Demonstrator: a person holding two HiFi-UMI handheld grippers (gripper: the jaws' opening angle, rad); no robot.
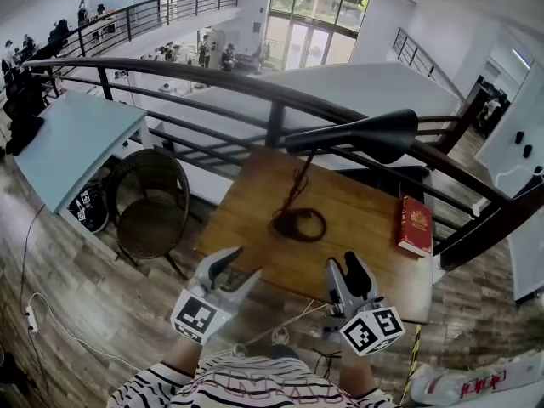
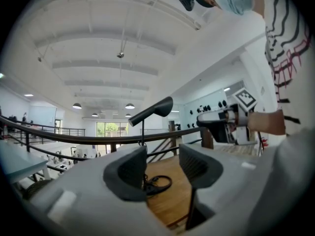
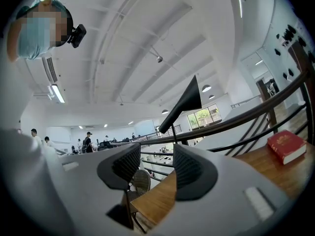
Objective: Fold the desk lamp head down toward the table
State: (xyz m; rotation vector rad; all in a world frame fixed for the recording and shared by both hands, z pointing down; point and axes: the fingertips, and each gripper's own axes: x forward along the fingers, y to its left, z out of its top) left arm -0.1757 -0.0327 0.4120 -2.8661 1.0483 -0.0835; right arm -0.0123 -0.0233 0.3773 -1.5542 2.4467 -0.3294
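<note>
A black desk lamp stands on the wooden table point(image 1: 357, 219), its long cone head point(image 1: 365, 134) raised high and roughly level over a thin stem and a ring base point(image 1: 299, 224). My left gripper point(image 1: 231, 272) hovers at the table's near edge, open and empty. My right gripper point(image 1: 351, 275) is beside it to the right, also open and empty. The left gripper view shows the lamp head point(image 2: 152, 110) and base point(image 2: 158, 183) beyond the left gripper point(image 2: 162, 168). In the right gripper view the lamp head point(image 3: 185, 104) rises above the right gripper point(image 3: 155, 166).
A red book point(image 1: 415, 225) lies at the table's right edge point(image 3: 287, 145). A dark railing point(image 1: 272, 100) runs behind the table. A round wicker chair point(image 1: 150, 202) stands left of it, with a pale blue table point(image 1: 72, 143) further left.
</note>
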